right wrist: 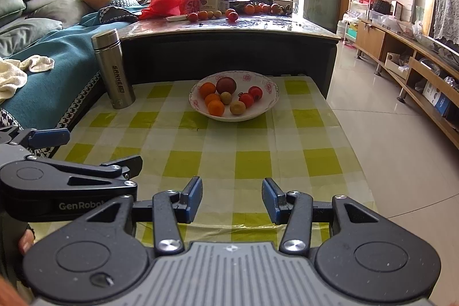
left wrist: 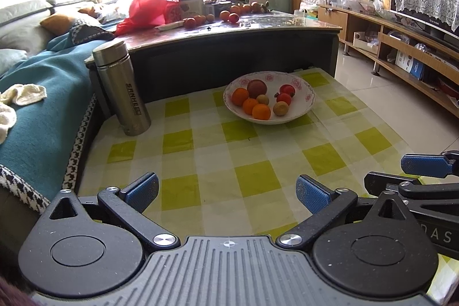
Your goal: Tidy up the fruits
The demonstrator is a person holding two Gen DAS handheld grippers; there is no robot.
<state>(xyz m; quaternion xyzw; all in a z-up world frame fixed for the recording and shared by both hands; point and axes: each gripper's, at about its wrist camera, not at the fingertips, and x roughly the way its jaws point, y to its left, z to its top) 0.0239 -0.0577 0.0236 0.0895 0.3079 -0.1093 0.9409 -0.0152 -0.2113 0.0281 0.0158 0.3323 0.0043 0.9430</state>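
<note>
Sitting well ahead of both released hand-held grippers (left wrist: 226, 194) (right wrist: 231, 198), fruit bowl (left wrist: 307, 102) rests.

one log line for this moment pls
left gripper open, empty | right gripper open, empty | fruit bowl on checked cloth, untouched | steel flask upright, left of bowl

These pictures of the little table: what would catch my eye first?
A white floral bowl of fruit sits at the far end of the green checked tablecloth. A steel flask stands upright to its left, by the sofa. Both claws, left claw and right claw, are open and empty.
</note>
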